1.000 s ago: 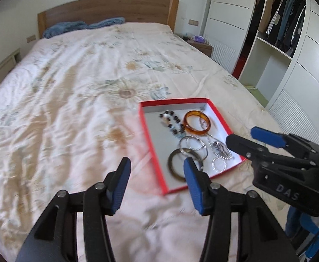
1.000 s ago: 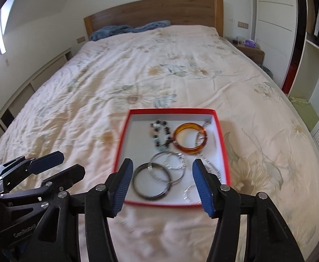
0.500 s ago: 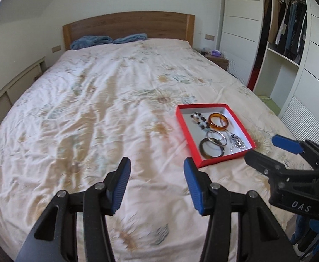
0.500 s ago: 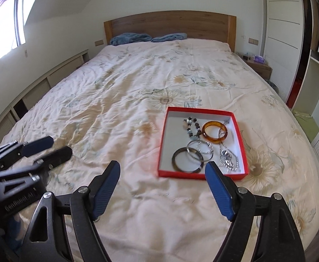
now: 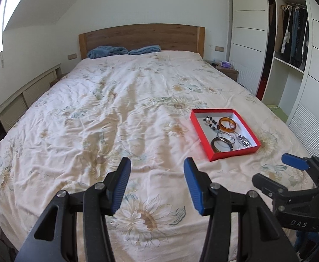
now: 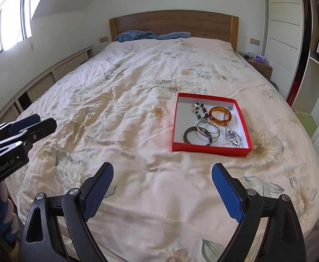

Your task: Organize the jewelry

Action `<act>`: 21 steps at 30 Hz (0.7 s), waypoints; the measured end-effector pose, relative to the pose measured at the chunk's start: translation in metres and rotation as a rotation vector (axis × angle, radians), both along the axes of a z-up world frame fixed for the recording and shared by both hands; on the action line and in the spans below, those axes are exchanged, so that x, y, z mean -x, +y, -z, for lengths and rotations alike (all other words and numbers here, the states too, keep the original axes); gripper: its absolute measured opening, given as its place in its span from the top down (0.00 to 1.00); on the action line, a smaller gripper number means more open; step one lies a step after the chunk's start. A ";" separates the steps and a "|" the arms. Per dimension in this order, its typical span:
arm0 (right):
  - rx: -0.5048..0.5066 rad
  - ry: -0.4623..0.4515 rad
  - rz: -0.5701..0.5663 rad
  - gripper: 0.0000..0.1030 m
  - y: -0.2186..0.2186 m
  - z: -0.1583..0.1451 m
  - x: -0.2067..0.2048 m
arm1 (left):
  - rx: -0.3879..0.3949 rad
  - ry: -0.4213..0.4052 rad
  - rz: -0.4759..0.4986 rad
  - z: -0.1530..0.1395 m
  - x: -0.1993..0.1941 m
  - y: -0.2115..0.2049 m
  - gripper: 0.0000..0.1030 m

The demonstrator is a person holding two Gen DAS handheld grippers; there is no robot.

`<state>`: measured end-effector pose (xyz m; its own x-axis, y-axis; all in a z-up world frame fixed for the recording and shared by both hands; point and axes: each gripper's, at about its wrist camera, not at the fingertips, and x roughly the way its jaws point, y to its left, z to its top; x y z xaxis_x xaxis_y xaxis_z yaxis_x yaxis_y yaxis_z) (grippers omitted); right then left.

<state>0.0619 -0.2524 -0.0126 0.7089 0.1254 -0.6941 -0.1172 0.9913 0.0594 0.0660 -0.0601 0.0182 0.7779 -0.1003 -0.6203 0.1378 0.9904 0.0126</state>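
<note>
Both tongs gape empty; red box (image 6: 211,149) holds amber bangle (image 6: 220,115), dark bangle (image 6: 197,135), beads (image 6: 199,110).

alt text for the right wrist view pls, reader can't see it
A red tray of bangles and necklaces sits on a floral bedspread, ahead of the open, empty right gripper, whose jaws have just been opening. The left gripper shows at the left edge, a wooden headboard beyond.
</note>
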 end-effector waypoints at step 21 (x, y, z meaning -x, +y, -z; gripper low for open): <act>-0.013 0.002 0.027 0.09 -0.009 0.006 0.013 | 0.003 0.020 -0.006 0.008 0.009 0.003 0.53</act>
<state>0.0490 -0.2610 -0.0190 0.7111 0.1154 -0.6936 -0.0901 0.9933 0.0729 0.0575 -0.0566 0.0100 0.7658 -0.0977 -0.6356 0.1323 0.9912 0.0071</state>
